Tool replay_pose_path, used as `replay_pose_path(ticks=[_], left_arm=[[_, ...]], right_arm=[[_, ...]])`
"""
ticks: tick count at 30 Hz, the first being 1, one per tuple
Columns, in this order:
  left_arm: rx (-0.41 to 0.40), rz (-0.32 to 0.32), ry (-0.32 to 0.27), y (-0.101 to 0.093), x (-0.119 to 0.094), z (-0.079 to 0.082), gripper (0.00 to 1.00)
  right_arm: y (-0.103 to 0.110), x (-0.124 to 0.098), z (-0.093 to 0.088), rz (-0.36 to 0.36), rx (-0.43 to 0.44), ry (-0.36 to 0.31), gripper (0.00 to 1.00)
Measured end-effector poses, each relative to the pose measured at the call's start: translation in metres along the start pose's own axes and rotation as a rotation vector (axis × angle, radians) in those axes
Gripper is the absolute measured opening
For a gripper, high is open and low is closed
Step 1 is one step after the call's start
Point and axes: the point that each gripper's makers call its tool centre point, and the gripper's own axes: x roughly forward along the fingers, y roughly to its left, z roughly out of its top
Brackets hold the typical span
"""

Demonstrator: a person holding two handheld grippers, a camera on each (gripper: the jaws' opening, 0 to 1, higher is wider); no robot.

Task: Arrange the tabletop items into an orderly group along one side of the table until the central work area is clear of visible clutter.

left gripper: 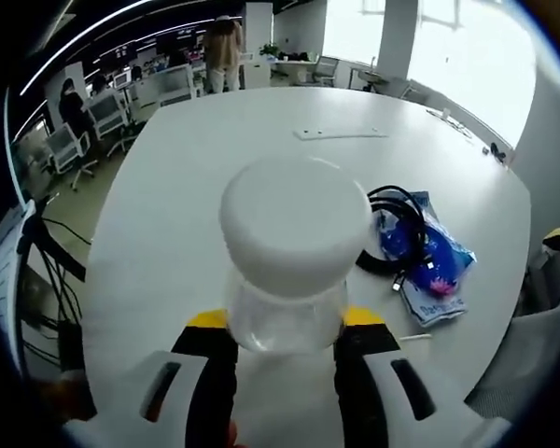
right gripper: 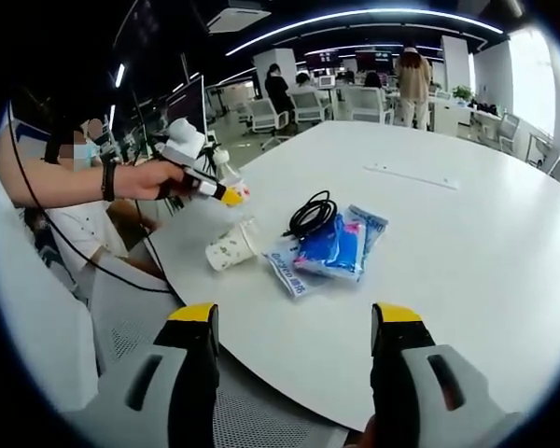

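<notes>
Gripping a clear bottle (left gripper: 285, 313) with white cap between its fingers, left gripper (left gripper: 285, 336) holds it above the counter (left gripper: 215, 177). Right gripper (right gripper: 294, 322) fingers spread, empty. Paper cup (right gripper: 230, 247), black cable (right gripper: 310, 215), blue packets (right gripper: 331, 247) lie near the counter edge.

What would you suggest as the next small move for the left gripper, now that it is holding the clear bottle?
Probably carry the clear bottle, clamped in the left gripper, down beside the blue packets, black cable and tipped paper cup and set it upright. Those already cluster near the white table's edge; the right gripper hangs open nearby.
</notes>
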Motion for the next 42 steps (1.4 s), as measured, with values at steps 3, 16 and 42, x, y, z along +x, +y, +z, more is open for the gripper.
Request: replay_pose_path(ticks=[3, 16, 42], left_arm=[[-0.015, 0.012, -0.003, 0.002, 0.002, 0.002, 0.39], [-0.113, 0.103, -0.034, 0.011, 0.017, 0.019, 0.39], [-0.212, 0.192, -0.047, 0.021, 0.03, 0.034, 0.39]], right_arm=[[0.0, 0.0, -0.001, 0.001, 0.001, 0.004, 0.65], [-0.004, -0.001, -0.003, -0.003, 0.015, 0.006, 0.65], [-0.011, -0.002, -0.01, -0.011, 0.014, 0.025, 0.65]])
